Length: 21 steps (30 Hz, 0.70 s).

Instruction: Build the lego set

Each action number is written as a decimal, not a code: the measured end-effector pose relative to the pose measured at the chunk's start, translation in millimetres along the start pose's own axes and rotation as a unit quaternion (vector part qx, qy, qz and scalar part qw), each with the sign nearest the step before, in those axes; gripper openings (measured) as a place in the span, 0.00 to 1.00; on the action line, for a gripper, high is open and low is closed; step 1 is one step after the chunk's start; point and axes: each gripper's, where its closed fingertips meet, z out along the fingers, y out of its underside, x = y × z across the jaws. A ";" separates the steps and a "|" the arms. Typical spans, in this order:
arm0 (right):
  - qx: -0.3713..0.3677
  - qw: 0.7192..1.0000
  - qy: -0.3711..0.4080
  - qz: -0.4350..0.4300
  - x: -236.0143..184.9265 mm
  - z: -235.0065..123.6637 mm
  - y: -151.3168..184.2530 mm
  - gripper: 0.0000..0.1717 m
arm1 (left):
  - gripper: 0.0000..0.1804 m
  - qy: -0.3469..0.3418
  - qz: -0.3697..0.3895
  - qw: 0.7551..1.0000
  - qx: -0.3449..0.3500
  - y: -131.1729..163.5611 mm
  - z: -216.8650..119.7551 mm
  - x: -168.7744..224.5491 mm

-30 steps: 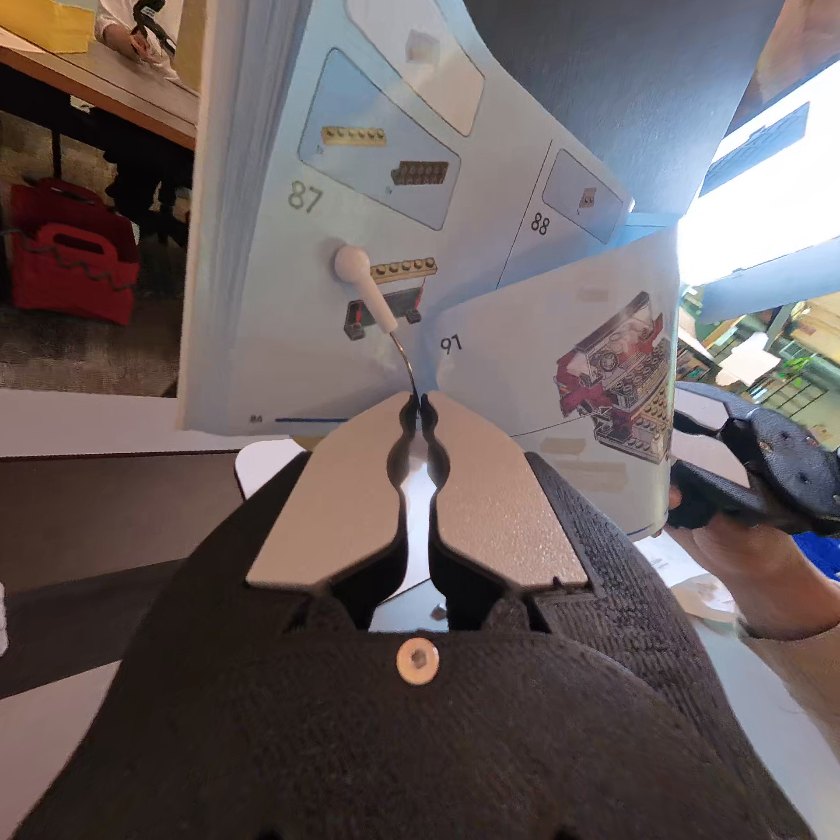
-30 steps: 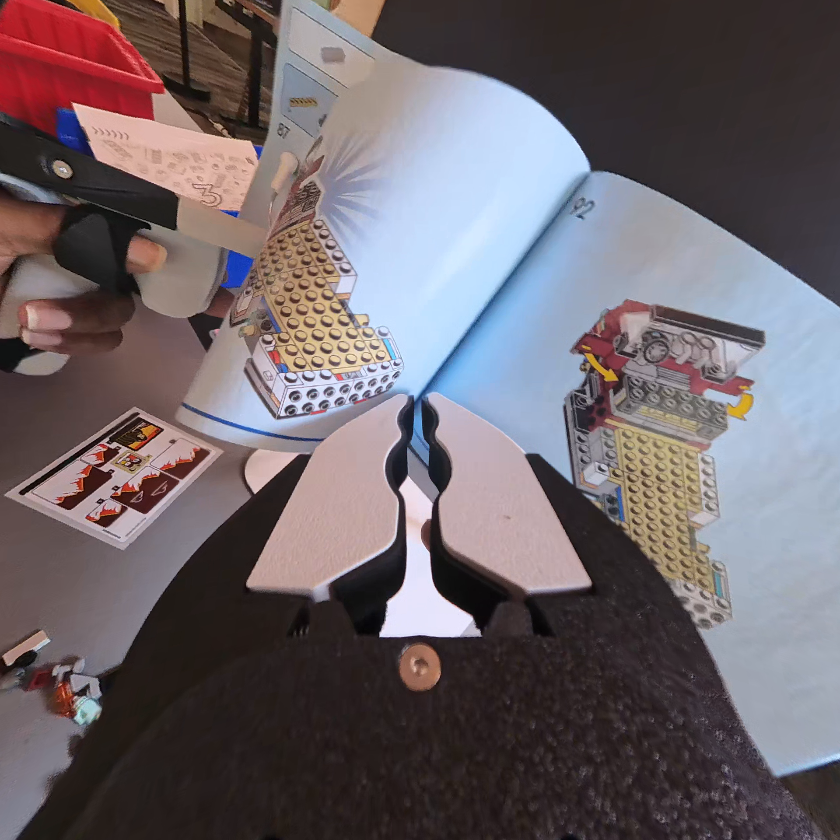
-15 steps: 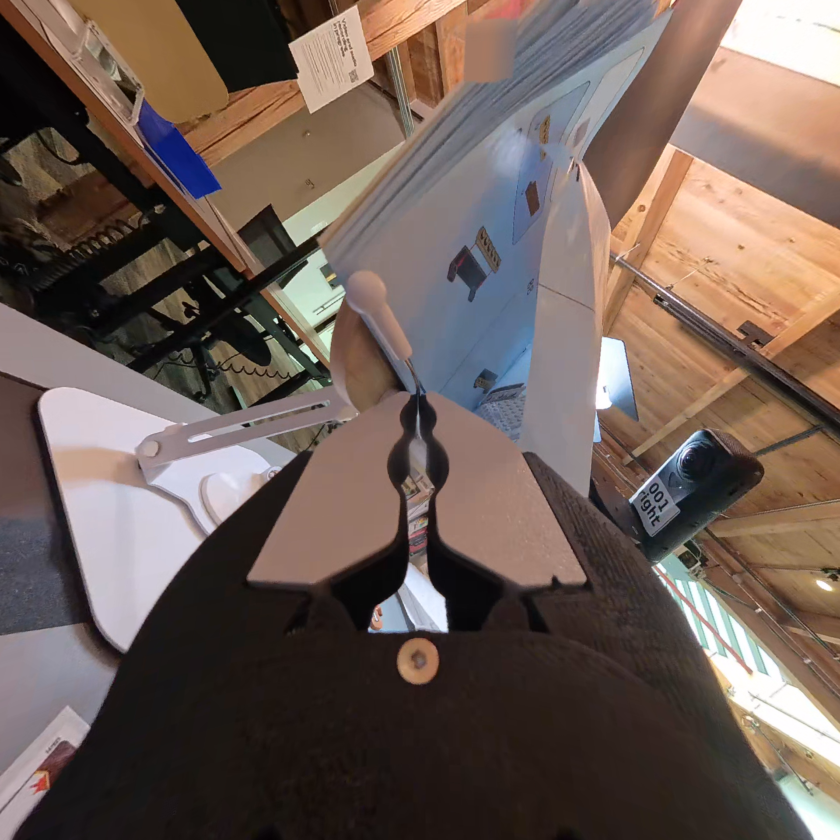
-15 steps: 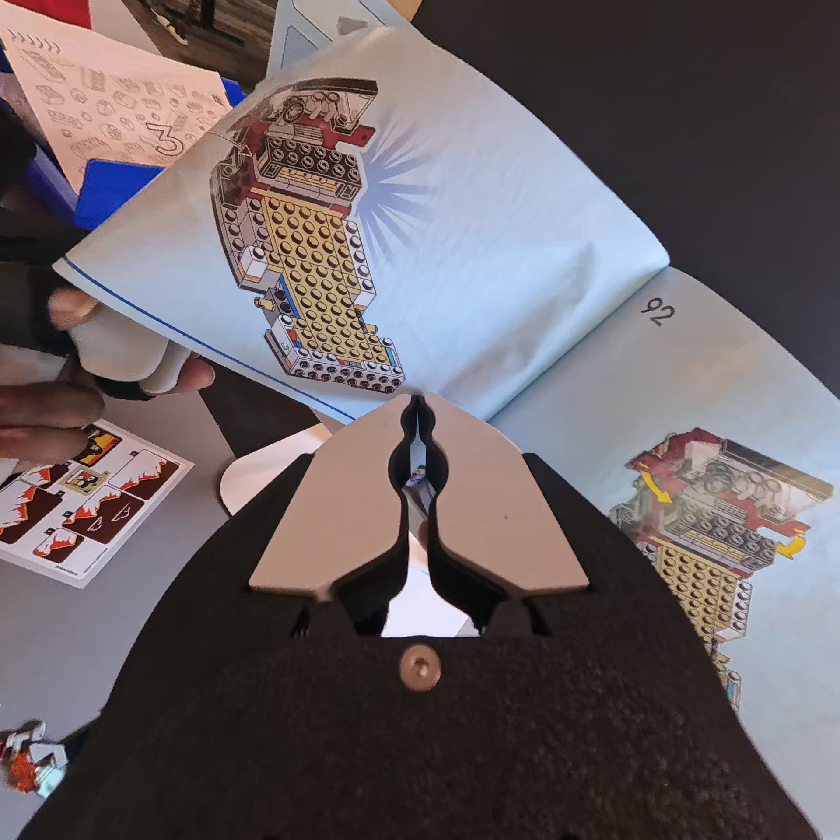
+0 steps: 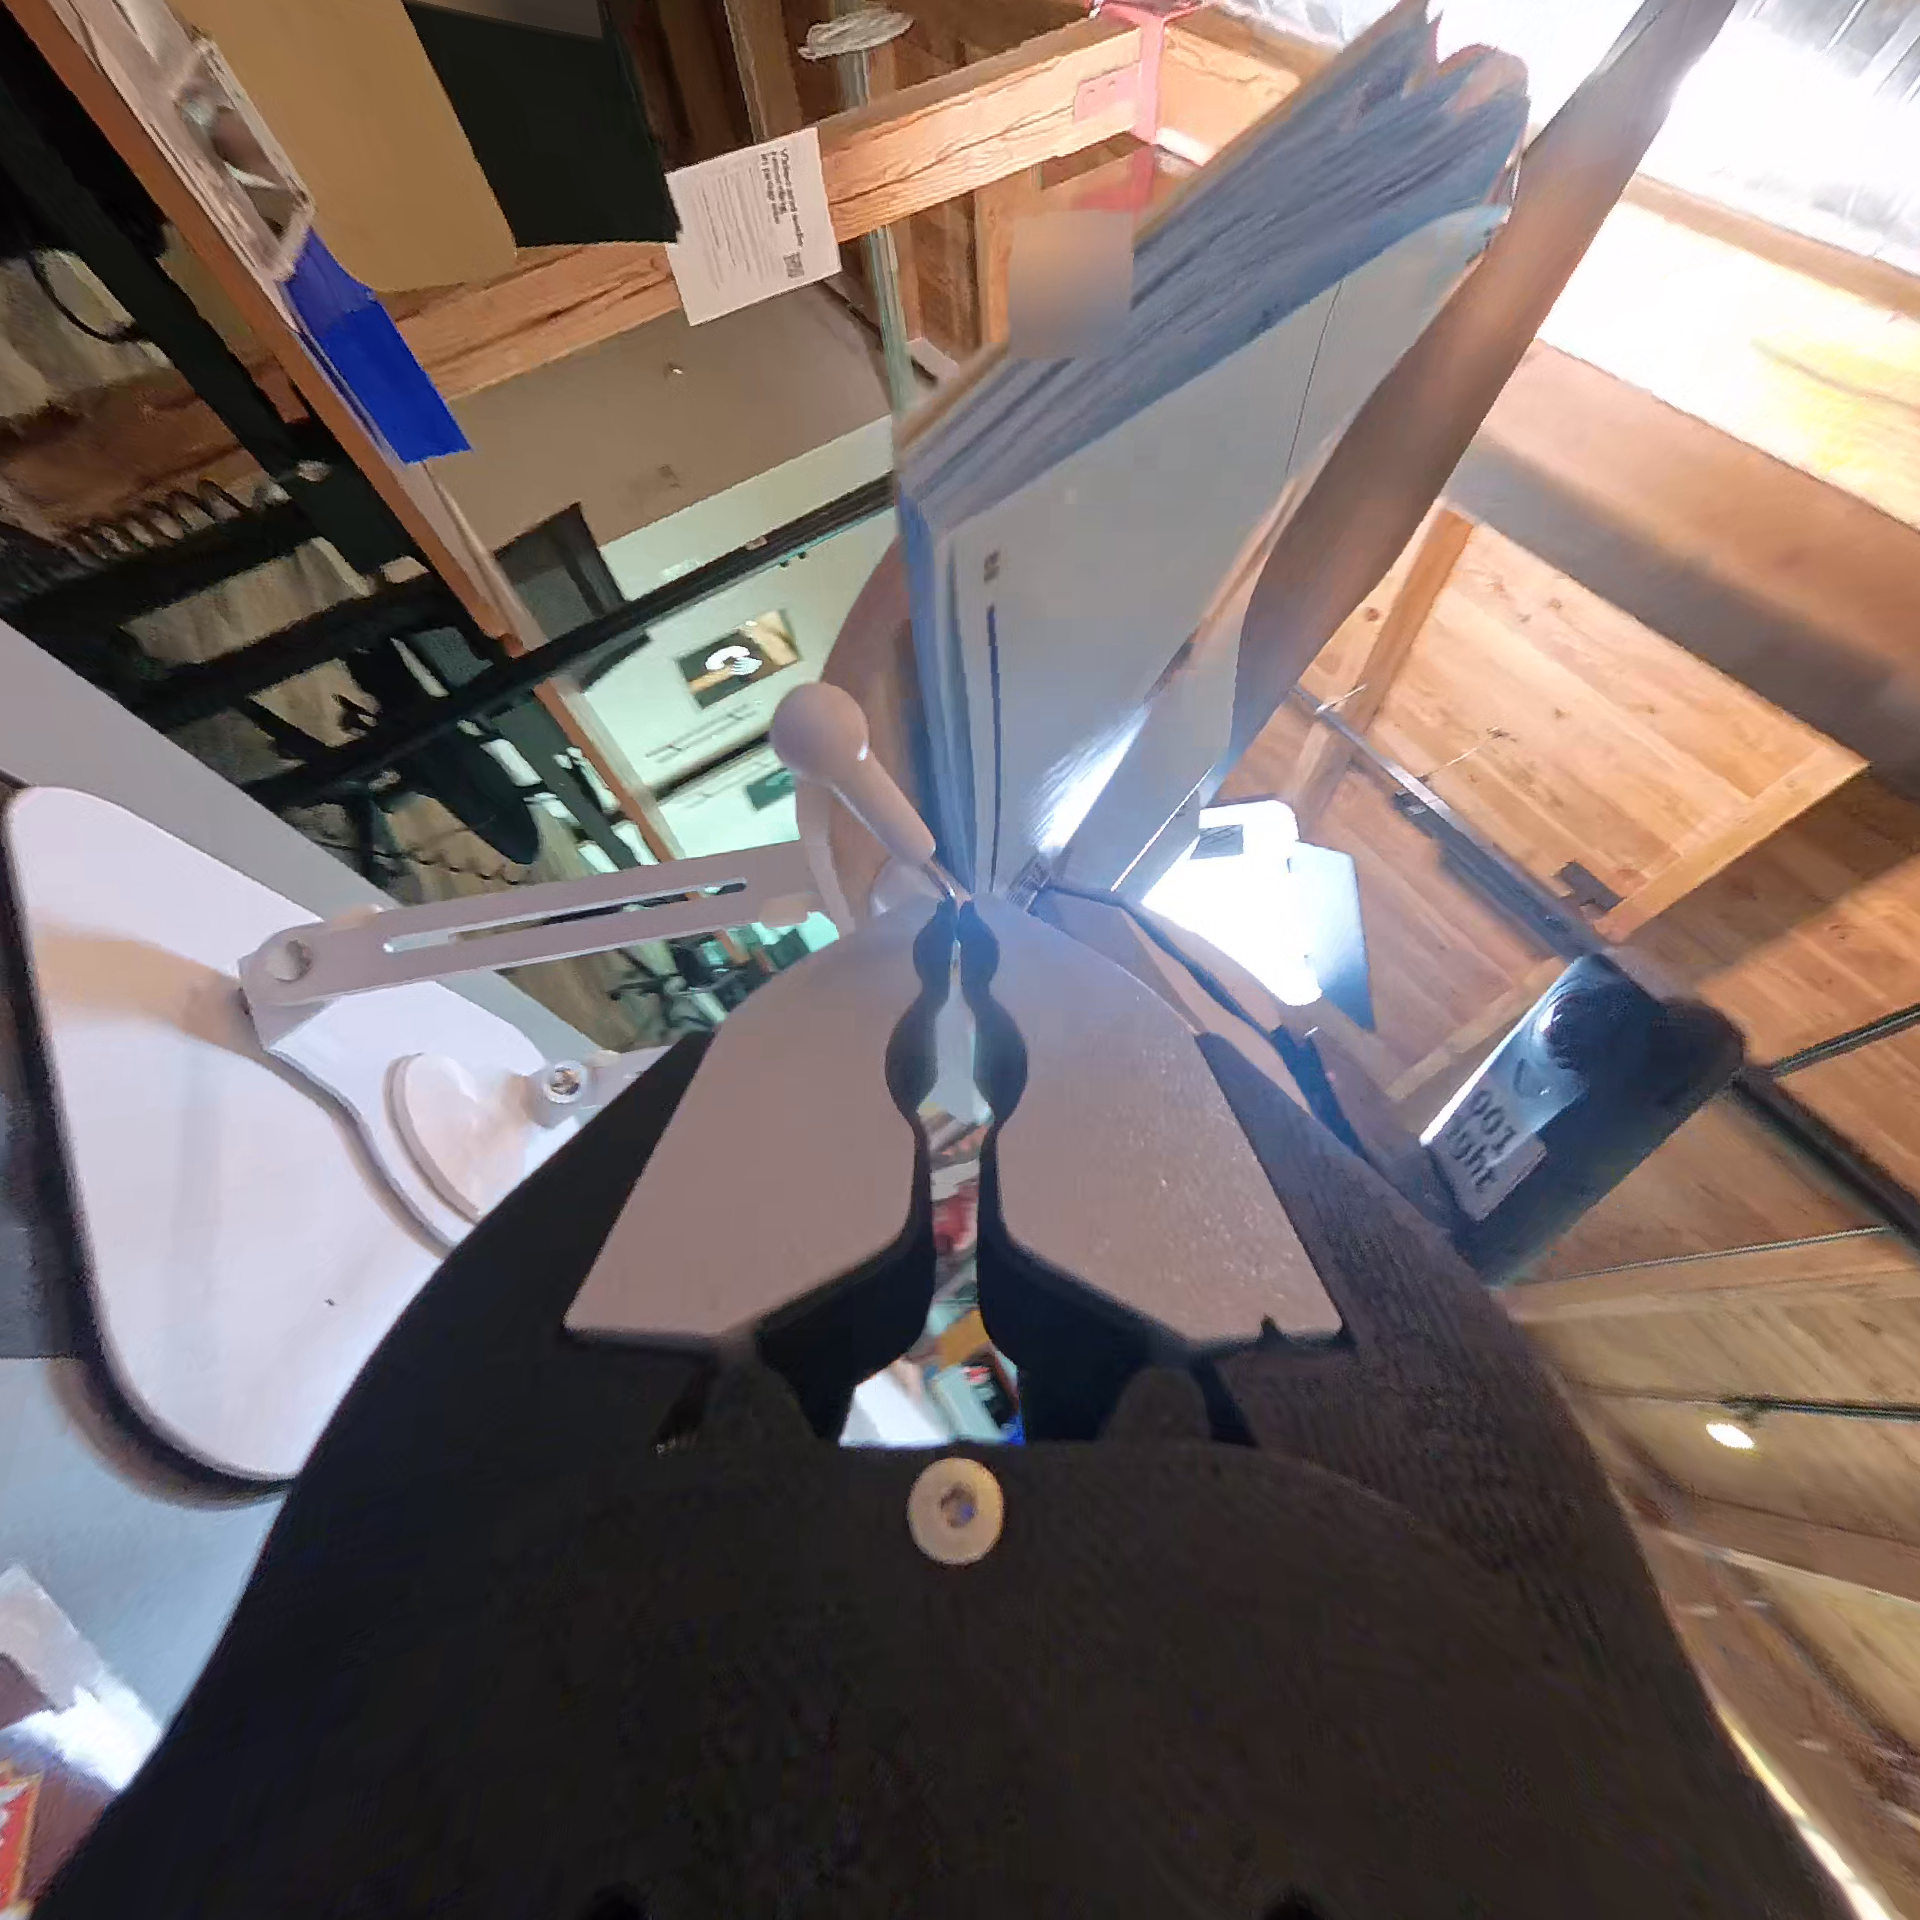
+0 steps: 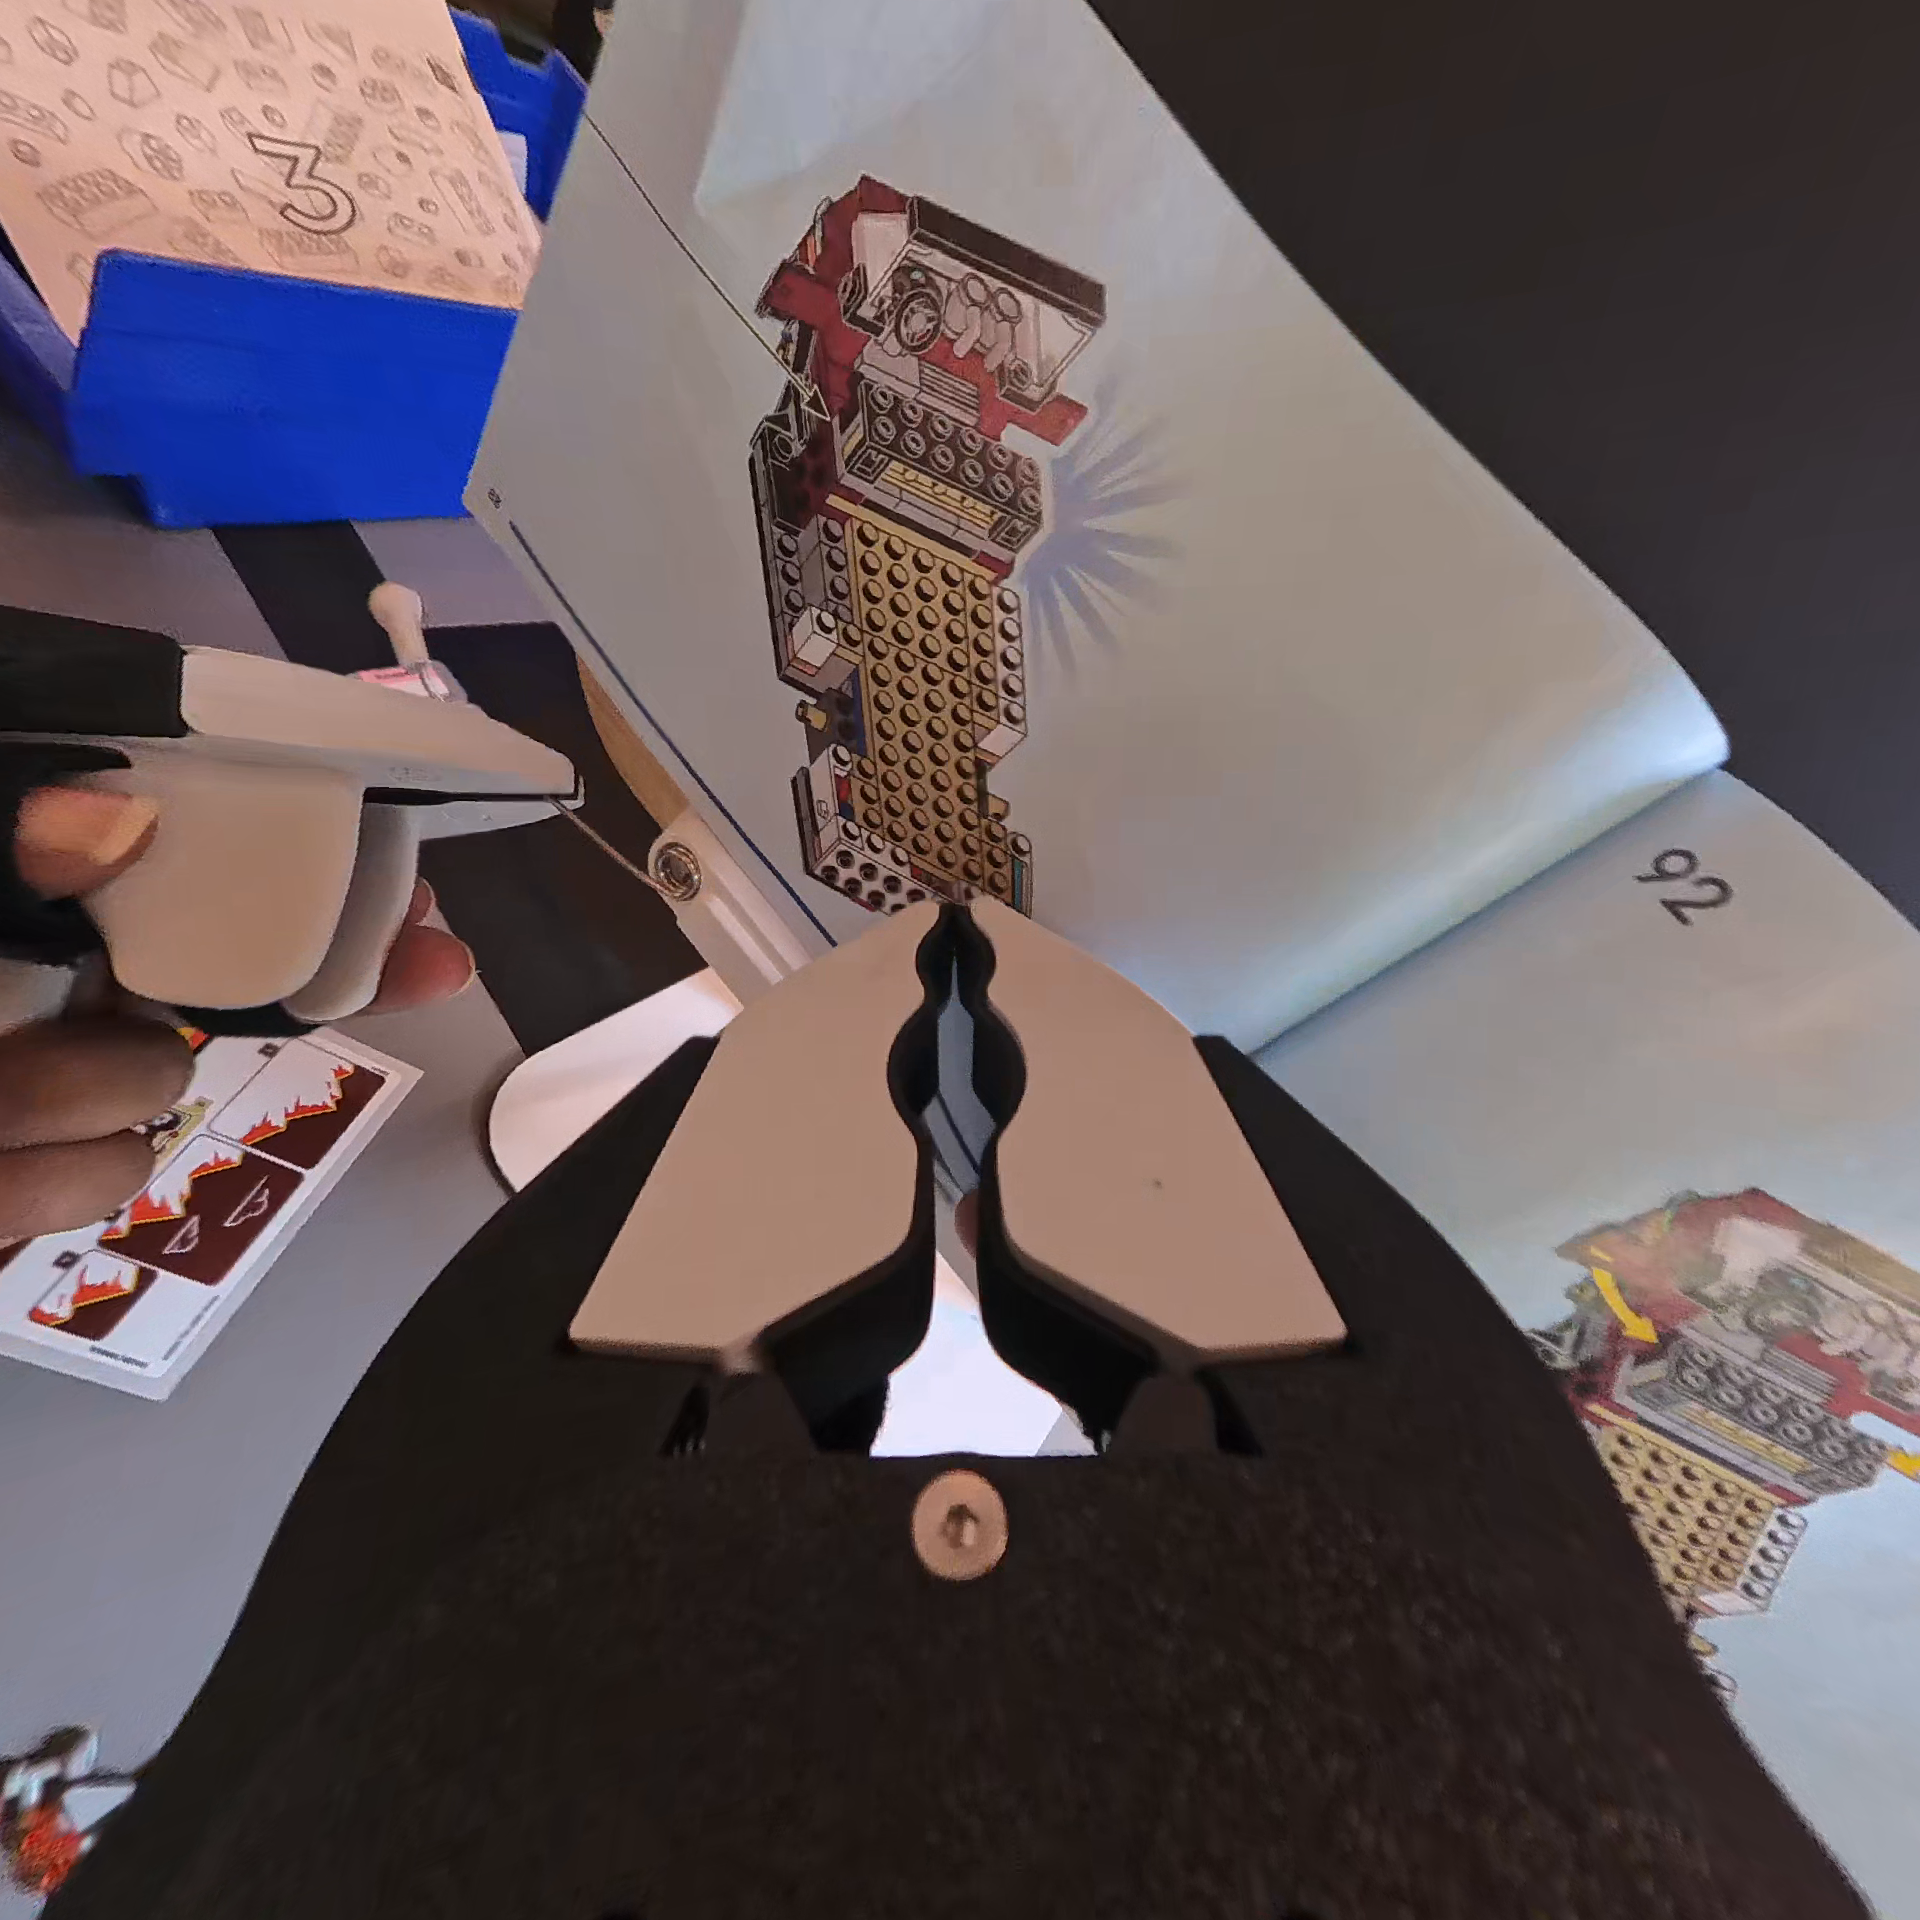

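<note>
Wire arm (image 5: 940, 878) of the book stand looks thin and springy pinched in your left fingers (image 5: 831, 1122); your right fingers (image 6: 1132, 1143) are pressed together, perhaps nipping the limp booklet page (image 6: 1299, 623).

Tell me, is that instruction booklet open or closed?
Open. In the right wrist view the instruction booklet is spread at its fold: one page with a brick-model drawing stands up, and the facing page lies flatter to the right.

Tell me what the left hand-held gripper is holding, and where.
The left hand-held gripper pinches the page clip's thin wire, close under its white knob.
</note>
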 end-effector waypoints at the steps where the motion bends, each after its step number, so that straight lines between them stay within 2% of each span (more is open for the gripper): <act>1: -0.006 1.000 0.002 0.001 -0.3 2.0 -0.1 0.00 | 0.01 -0.017 0.025 1.000 -0.003 -0.5 0.3 1.5; 4: -0.017 1.000 0.006 0.004 -1.5 6.1 -0.5 0.00 | 0.01 -0.090 0.159 0.983 -0.029 -1.8 4.3 9.9; 6: -0.022 1.000 0.009 0.006 -3.1 6.9 -1.5 0.00 | 0.01 -0.135 0.287 0.946 -0.071 0.6 8.4 16.9; 9: -0.031 0.999 0.022 -0.008 -3.0 6.1 -0.9 0.00 | 0.02 -0.191 0.432 0.873 -0.120 4.8 14.8 23.8; 12: -0.020 1.000 0.016 -0.014 -3.5 6.2 -1.4 0.00 | 0.03 -0.231 0.571 0.769 -0.173 4.5 22.2 24.5; 14: -0.013 1.000 0.010 -0.012 -3.3 6.5 -1.7 0.00 | 0.04 -0.255 0.623 0.711 -0.205 3.2 26.1 22.8; 15: -0.009 1.000 0.007 -0.016 -3.6 6.5 -1.9 0.00 | 0.04 -0.263 0.629 0.699 -0.216 3.0 27.9 21.8; 17: 0.003 0.999 0.000 -0.034 -4.5 5.1 -1.4 0.00 | 0.03 -0.270 0.622 0.698 -0.229 3.5 31.2 20.3; 20: 0.017 0.998 -0.004 -0.056 -0.6 -4.3 7.9 0.00 | 0.03 -0.285 0.656 0.655 -0.242 4.1 32.3 20.0; 21: 0.034 0.998 -0.017 -0.053 -0.7 -10.3 10.6 0.00 | 0.03 -0.288 0.654 0.656 -0.242 4.6 32.8 19.8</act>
